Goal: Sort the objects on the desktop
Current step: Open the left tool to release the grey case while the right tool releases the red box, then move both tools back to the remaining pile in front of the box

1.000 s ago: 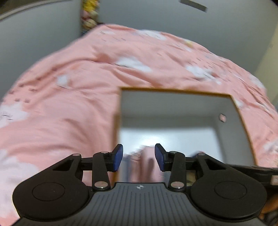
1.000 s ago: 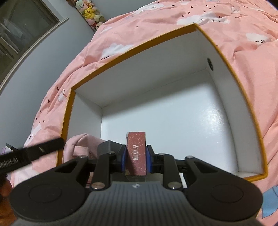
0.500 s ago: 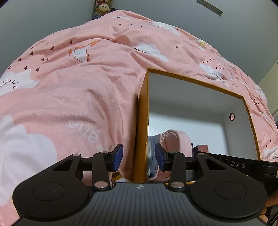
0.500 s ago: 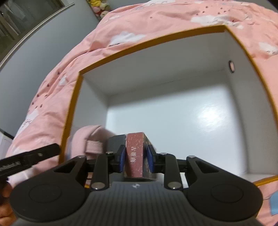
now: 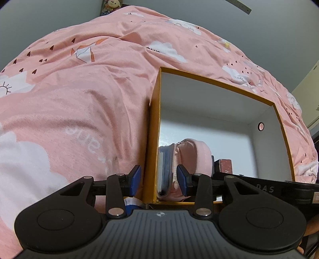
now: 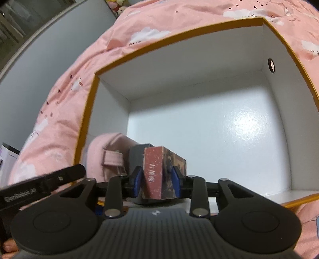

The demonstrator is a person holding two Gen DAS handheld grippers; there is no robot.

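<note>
Right hand-held gripper (image 6: 156, 182): jaws opening, with the red box (image 6: 157, 173) between the blue pads; the pads sit right at its sides, and whether they still press cannot be told.
Red box: small carton, red speckled face with pale lettering toward the camera, tilted, low inside the big box at its near edge.
Dark block (image 6: 137, 154): just behind the red box, touching or nearly so.
Left hand-held gripper (image 5: 158, 179): half open and closing slightly, astride the big box's left wall, gripping nothing.
Pink pouch (image 5: 196, 153): inside the big box, against its left wall, a strap on its side; grey-blue edges show at the wall side.
Big box (image 6: 199, 65): open, white inside, orange rim, a round hole in the right wall; mostly bare floor.
Bed (image 5: 79, 95): pink cover with clouds and hearts, under and around the big box.
Plush toys (image 5: 111, 4): far off, beyond the bed.
</note>
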